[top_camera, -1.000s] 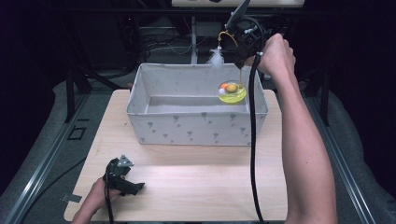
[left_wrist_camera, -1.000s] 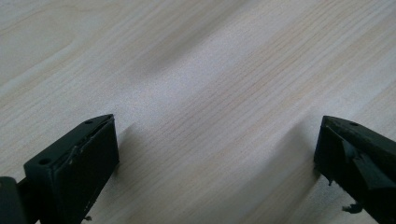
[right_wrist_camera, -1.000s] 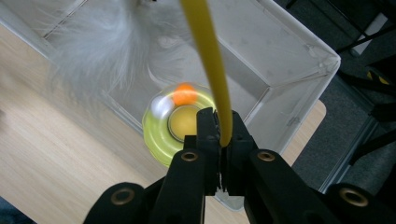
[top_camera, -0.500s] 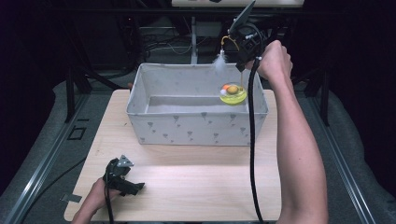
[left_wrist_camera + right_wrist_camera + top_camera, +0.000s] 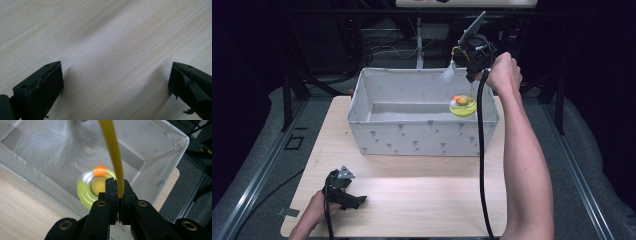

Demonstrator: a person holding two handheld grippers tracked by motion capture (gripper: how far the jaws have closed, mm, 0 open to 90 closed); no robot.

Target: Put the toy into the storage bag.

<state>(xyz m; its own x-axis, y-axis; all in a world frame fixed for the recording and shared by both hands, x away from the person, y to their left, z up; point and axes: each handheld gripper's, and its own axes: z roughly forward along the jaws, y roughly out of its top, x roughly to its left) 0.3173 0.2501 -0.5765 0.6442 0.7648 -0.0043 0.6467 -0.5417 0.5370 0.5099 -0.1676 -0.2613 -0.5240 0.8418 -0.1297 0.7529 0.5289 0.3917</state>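
My right gripper [image 5: 471, 61] hangs above the far right corner of a grey fabric box [image 5: 422, 136]. In the right gripper view its jaws [image 5: 118, 183] are shut on a thin yellow wand [image 5: 112, 150]. A white feather [image 5: 448, 74] dangles from the wand over the box, and it looks blurred [image 5: 57, 147] in the right gripper view. Inside the box, below the jaws, lies a yellow-green round toy [image 5: 462, 106] with an orange ball [image 5: 100, 170]. My left gripper [image 5: 343, 192] rests on the wooden table [image 5: 422, 190] at the near left, with its jaws [image 5: 116, 65] open and nothing between them.
The box stands across the far half of the table, its walls rising well above the tabletop. A black cable [image 5: 482, 165] trails down from the right gripper along the person's forearm. Dark frame rails [image 5: 257, 170] run beside the table.
The right hand has come down toward the box with the wand, and the feather now hangs lower over it. The left gripper has not moved.
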